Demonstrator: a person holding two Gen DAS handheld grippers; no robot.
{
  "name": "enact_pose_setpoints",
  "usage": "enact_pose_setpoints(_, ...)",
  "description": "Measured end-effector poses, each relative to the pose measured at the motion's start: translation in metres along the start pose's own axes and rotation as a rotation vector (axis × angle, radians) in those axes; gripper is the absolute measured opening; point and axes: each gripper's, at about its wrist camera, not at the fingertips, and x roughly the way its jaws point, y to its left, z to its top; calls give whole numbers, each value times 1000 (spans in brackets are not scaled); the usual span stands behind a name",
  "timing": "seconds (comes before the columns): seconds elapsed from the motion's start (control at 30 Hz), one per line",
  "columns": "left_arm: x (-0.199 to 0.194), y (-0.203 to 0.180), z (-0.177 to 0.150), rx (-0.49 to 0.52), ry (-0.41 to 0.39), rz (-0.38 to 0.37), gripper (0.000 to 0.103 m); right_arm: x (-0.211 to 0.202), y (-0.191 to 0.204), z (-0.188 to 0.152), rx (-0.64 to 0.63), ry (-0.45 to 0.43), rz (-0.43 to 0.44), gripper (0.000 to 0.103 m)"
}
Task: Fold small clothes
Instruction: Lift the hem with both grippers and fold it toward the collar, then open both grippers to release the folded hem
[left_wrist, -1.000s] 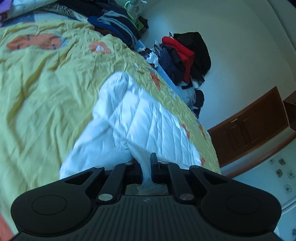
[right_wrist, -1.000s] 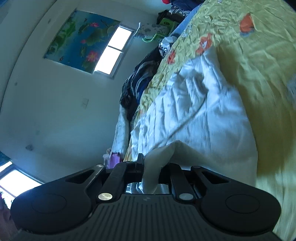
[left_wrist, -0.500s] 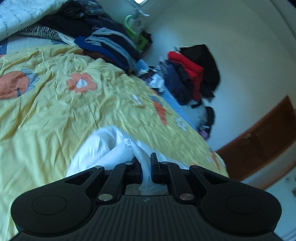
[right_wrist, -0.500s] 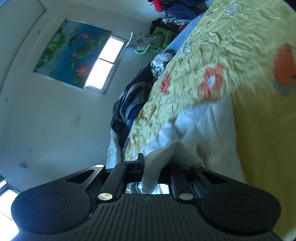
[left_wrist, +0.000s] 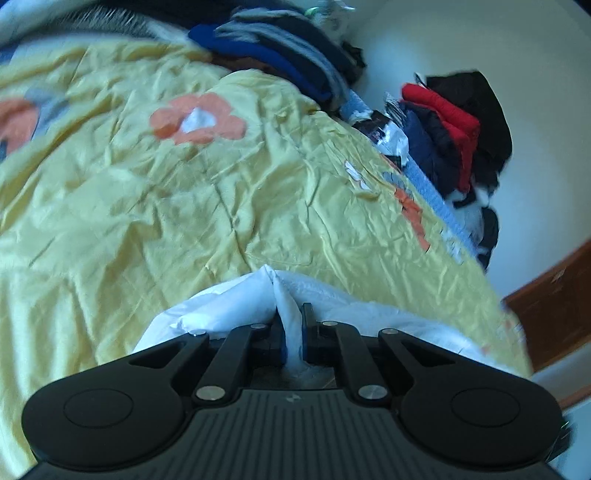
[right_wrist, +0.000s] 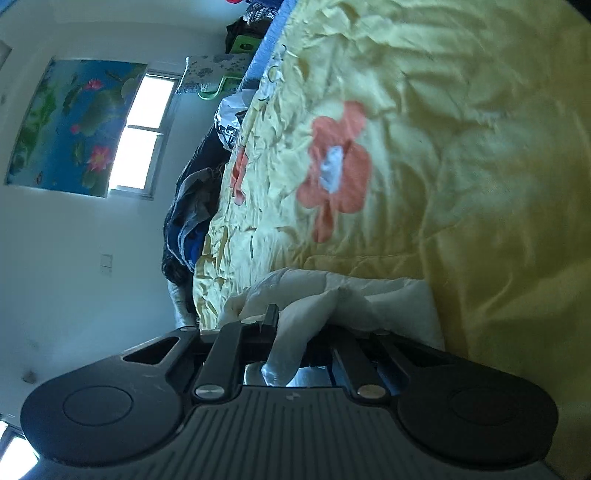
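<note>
A white garment (left_wrist: 229, 306) lies bunched on the yellow flowered bedspread (left_wrist: 184, 192), close under both grippers. My left gripper (left_wrist: 293, 325) is shut on a pinched fold of it. In the right wrist view the same white garment (right_wrist: 369, 299) shows as a low folded heap, and my right gripper (right_wrist: 295, 328) is shut on another fold of it. Most of the garment is hidden behind the gripper bodies.
Piles of dark, blue and red clothes (left_wrist: 454, 129) line the far edge of the bed by the wall. A wooden cabinet (left_wrist: 554, 302) stands at the right. In the right wrist view a window (right_wrist: 144, 133) and dark clothes (right_wrist: 192, 206) lie beyond the bed edge.
Both grippers have carried the held edge forward over the garment. The spread-out white cloth has shrunk to a small bunched heap right at the fingers, with more bare bedspread ahead.
</note>
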Motion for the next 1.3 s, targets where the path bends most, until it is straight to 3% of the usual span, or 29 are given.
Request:
enact_pose_setpoints(0.1, -3, -10, -4, 53, -18, 31, 7, 4, 0, -1, 1, 0, 8, 14)
enact_pose_setpoints(0.17, -18, -13, -2, 16, -11, 26, 11, 0, 1, 0, 25, -13, 35, 24)
enact_pose_setpoints(0.2, -28, -15, -1, 3, -11, 4, 17, -7, 5, 1, 36, -36, 54, 40)
enact_pose_setpoints(0.23, -42, -17, -1, 3, -23, -31, 30, -17, 10, -1, 39, -77, 89, 62)
enact_pose_setpoints(0.27, -58, -20, -2, 13, -51, -58, 39, -30, 18, -4, 23, -128, 139, 73)
enact_pose_setpoints(0.3, -74, -26, -4, 37, -92, -65, 63, -45, 29, -10, -19, -184, 172, 87)
enact_pose_setpoints(0.33, -92, -36, -7, 78, -156, -48, 82, -56, 41, -13, -63, -214, 183, 88)
enact_pose_setpoints(0.4, -120, -56, -18, 193, -309, 12, 85, -73, 67, -26, -174, -226, 163, 85)
enact_pose_setpoints(0.47, -128, -81, -34, 346, -401, 90, 85, -77, 92, -44, -298, -229, 92, 85)
enact_pose_setpoints(0.6, -82, -120, -66, 597, -362, 250, 85, -48, 134, -84, -644, -236, -167, 79)
enact_pose_setpoints(0.77, -24, -144, -79, 792, -340, 360, 85, 7, 145, -103, -841, -174, -317, 72)
enact_pose_setpoints(0.87, 11, -140, -67, 777, -228, 407, 85, 32, 144, -102, -935, -172, -423, 72)
enact_pose_setpoints(0.97, 31, -124, -58, 683, -148, 401, 86, 51, 124, -85, -860, -121, -479, 74)
enact_pose_setpoints(1.07, 36, -111, -52, 605, -128, 365, 87, 50, 104, -73, -784, -125, -433, 77)
enact_pose_setpoints(1.17, 44, -107, -52, 597, -118, 356, 88, 51, 90, -72, -759, -147, -380, 81)
enact_pose_setpoints(1.3, 55, -104, -51, 586, -109, 348, 90, 54, 87, -77, -785, -171, -381, 84)
